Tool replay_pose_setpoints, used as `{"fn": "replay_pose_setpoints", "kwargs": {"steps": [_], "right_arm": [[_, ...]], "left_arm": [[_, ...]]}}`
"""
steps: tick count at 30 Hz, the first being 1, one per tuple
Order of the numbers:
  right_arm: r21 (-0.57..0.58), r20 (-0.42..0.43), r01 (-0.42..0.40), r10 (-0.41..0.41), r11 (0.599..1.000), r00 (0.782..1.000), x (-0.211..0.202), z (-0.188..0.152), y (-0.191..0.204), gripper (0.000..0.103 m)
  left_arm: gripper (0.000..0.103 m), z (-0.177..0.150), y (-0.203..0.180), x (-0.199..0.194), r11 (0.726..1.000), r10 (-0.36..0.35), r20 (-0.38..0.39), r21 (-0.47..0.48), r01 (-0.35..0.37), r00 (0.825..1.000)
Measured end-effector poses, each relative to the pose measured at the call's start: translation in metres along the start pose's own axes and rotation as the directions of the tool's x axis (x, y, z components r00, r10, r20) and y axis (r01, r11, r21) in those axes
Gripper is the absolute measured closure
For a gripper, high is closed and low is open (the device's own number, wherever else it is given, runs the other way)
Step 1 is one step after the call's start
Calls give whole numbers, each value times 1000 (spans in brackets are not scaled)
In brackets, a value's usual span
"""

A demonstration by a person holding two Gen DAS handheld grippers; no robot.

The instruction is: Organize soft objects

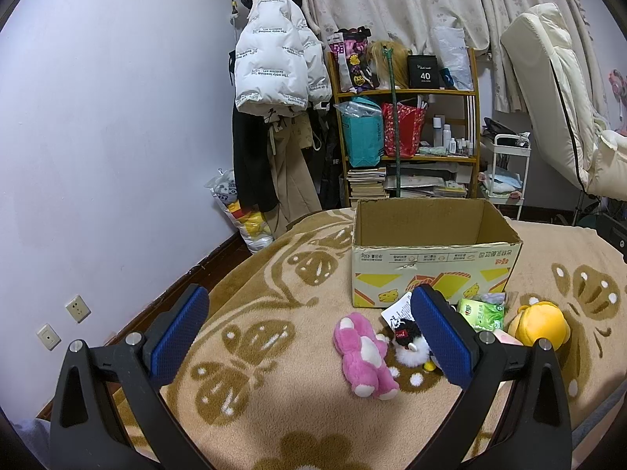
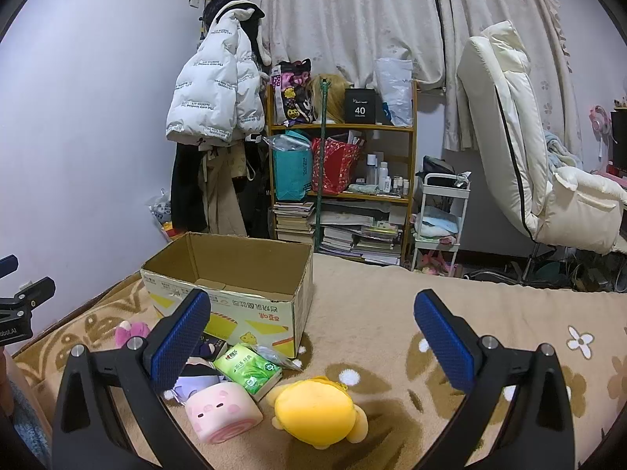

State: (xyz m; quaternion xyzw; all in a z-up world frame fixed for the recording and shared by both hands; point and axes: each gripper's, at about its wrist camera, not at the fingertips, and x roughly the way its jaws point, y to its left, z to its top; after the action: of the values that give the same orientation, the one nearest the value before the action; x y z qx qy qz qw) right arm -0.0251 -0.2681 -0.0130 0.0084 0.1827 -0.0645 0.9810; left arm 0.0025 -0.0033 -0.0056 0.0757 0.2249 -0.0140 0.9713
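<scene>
Blanket (image 1: 274, 313): tan with a brown leaf-and-flower pattern, spread under everything listed below.
Cardboard box (image 1: 431, 270): open-topped, yellow print on its near side, standing upright on the blanket; what can be seen of its inside from the right wrist view holds nothing.
Left gripper (image 1: 309, 331): jaws wide apart, holding nothing — raised above the blanket, the toys showing between and behind its blue pads.
Right gripper (image 2: 311, 338): jaws wide apart, holding nothing, above the blanket in front of the box.
Yellow plush (image 2: 317, 411): lying on the blanket, nearest the right gripper, just beside the pink roll plush.
Pink plush bear (image 1: 362, 354): lying on the blanket, left of the group, in front of the box.
Pink roll plush (image 2: 221, 411): cylinder with a small face, touching the tissue pack.
Green tissue pack (image 2: 249, 370): flat on the blanket, close to the box's front.
Black-and-white plush (image 1: 407, 342): small, white tag attached — just beside the pink plush bear.
</scene>
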Motion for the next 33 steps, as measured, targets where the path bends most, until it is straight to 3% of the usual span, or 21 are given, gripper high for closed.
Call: {"fn": "replay_pose_setpoints", "kwargs": {"steps": [33], "right_arm": [[1,1,-1,1,1000,1000,1,-4,0,0]], "left_arm": [[1,-3,0,2,1000,1,-3,1,-1,1000]]}}
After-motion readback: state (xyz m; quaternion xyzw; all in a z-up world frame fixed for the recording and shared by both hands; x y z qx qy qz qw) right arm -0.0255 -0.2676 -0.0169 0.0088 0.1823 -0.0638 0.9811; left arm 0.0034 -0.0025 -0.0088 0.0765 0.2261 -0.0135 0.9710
